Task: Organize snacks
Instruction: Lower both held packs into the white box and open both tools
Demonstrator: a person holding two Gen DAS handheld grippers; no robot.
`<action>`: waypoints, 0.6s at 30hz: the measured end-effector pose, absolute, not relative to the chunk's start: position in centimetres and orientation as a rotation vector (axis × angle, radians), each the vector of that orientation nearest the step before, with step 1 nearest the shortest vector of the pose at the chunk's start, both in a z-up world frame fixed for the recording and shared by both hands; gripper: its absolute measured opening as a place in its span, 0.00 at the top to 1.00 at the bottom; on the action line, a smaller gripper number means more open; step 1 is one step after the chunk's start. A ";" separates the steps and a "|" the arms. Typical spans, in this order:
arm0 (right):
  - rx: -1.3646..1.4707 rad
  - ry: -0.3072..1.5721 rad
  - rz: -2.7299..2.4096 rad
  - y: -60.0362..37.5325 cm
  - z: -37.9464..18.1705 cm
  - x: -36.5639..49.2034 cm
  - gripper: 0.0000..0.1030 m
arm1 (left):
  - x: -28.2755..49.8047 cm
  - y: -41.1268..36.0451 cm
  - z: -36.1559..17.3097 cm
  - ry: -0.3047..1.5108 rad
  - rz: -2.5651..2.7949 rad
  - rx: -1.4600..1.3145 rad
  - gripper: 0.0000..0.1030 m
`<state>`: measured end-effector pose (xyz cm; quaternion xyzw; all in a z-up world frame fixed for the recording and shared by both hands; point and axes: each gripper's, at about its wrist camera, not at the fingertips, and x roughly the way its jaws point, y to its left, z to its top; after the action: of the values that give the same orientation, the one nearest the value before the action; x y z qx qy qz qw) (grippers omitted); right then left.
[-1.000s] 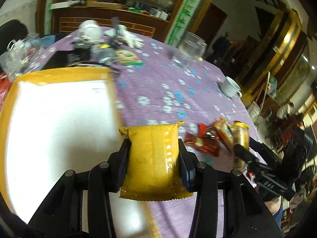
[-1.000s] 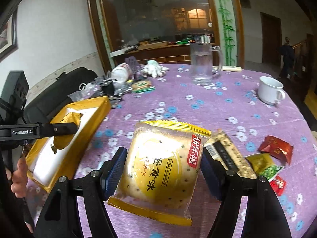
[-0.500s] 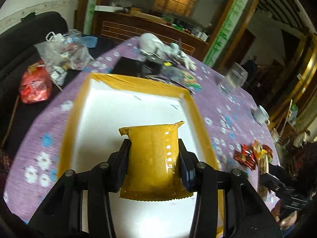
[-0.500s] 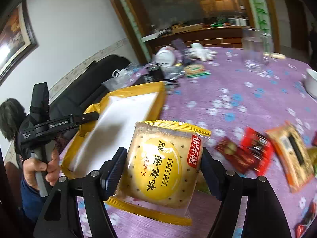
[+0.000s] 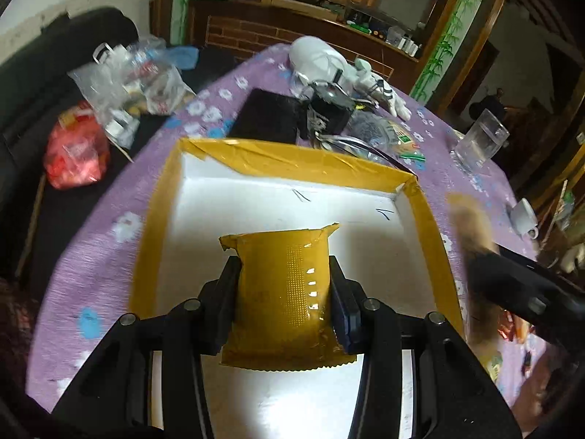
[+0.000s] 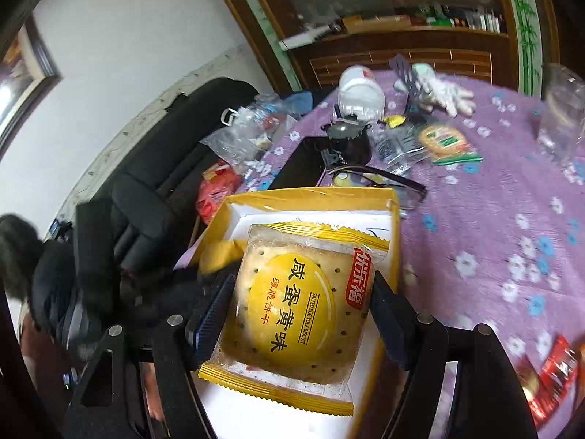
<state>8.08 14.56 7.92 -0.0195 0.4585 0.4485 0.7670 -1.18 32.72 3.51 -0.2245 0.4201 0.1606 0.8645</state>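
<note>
A shallow white box with yellow taped rim (image 5: 303,161) (image 6: 314,194) lies on the purple flowered table. My left gripper (image 5: 285,285) is shut on a plain gold snack packet (image 5: 281,292) and hangs over the box's white floor. My right gripper (image 6: 301,305) is shut on a salted egg yolk biscuit packet (image 6: 299,311), held over the near part of the same box. In the left wrist view the right gripper (image 5: 519,292) comes in blurred at the box's right rim.
Beyond the box lie a black case (image 5: 267,117), eyeglasses (image 6: 380,179), a white helmet-like object (image 5: 318,58) and gloves (image 6: 442,91). A glass mug (image 5: 479,142) and white cup (image 5: 524,217) stand right. Red snack packets (image 6: 548,376) lie at right. Plastic bags (image 5: 128,80) sit on the sofa at left.
Both grippers have swung left from over the loose snacks to above the white box, each still holding its packet. The right gripper now appears at the box's right rim.
</note>
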 end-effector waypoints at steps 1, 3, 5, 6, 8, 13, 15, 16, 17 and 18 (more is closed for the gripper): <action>-0.039 1.005 0.963 15.5 7.4 8.7 0.29 | -1.1 32.8 3.4 0.880 0.339 -0.479 0.59; -0.036 1.015 0.939 16.9 6.3 9.5 0.28 | -0.9 32.6 2.9 0.878 0.366 -0.458 0.58; -0.028 1.037 0.917 18.0 5.1 10.3 0.29 | -0.9 32.5 2.7 0.875 0.397 -0.439 0.58; -0.025 1.040 0.910 18.3 4.7 10.6 0.30 | -0.9 32.6 2.6 0.871 0.395 -0.447 0.58; -0.032 1.040 0.890 19.0 3.8 10.9 0.31 | -1.1 32.8 2.4 0.866 0.412 -0.458 0.58; -0.064 1.026 0.858 20.3 2.8 11.0 0.32 | -1.2 32.6 2.3 0.867 0.456 -0.418 0.58; -0.094 1.006 0.852 20.9 2.9 10.6 0.33 | -1.1 32.4 2.2 0.874 0.468 -0.393 0.58; -0.104 0.996 0.851 21.0 2.9 10.4 0.33 | -1.0 32.3 2.1 0.882 0.463 -0.391 0.58; -0.115 0.986 0.852 21.2 3.0 10.2 0.33 | -0.7 32.3 1.9 0.890 0.460 -0.388 0.58; -0.119 0.979 0.855 21.3 2.9 10.0 0.33 | -0.6 32.3 1.8 0.896 0.460 -0.386 0.58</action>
<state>10.04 21.29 2.92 -0.0554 0.4556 0.3978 0.7944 -0.64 32.34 1.80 -0.1836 0.4267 0.2192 0.8580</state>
